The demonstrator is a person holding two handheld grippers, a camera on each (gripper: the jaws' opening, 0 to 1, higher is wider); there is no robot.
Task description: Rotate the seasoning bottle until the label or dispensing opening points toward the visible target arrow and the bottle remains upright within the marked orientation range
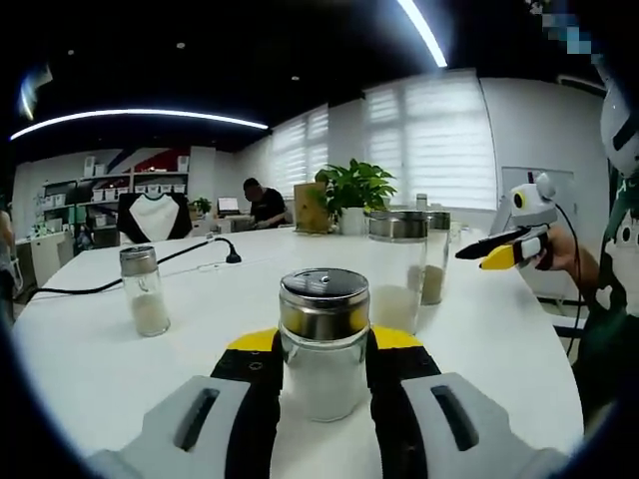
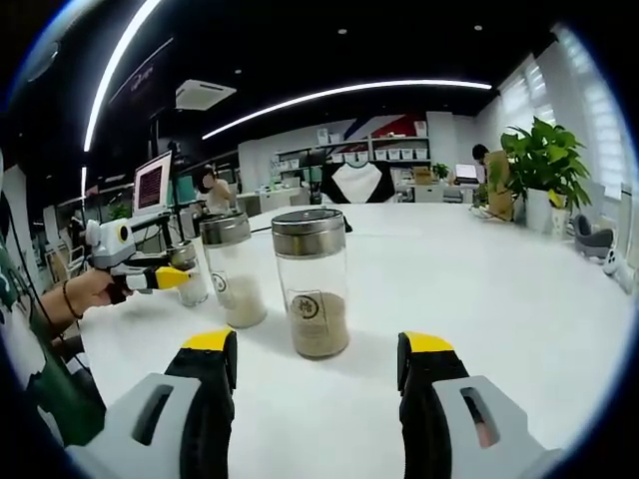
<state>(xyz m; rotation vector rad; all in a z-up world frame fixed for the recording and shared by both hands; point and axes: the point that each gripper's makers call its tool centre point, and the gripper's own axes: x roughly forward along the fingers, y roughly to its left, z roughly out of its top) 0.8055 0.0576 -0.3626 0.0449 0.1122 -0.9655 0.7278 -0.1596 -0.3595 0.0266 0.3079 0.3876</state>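
On the white table (image 1: pixel 519 339), a seasoning bottle (image 1: pixel 323 341) is standing upright between the jaws of the left gripper (image 1: pixel 321 374). Another jar (image 1: pixel 145 289) is standing well to its left, and two more jars (image 1: pixel 411 264) are sitting behind it to the right, perhaps touching. A potted plant (image 1: pixel 351 195) is standing farther back.

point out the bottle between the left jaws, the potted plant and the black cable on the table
seasoning bottle (image 1: pixel 323 364), left gripper view, on its glass body
potted plant (image 1: pixel 355 187), left gripper view, on its leaves
black cable (image 1: pixel 190 250), left gripper view, on its run across the table
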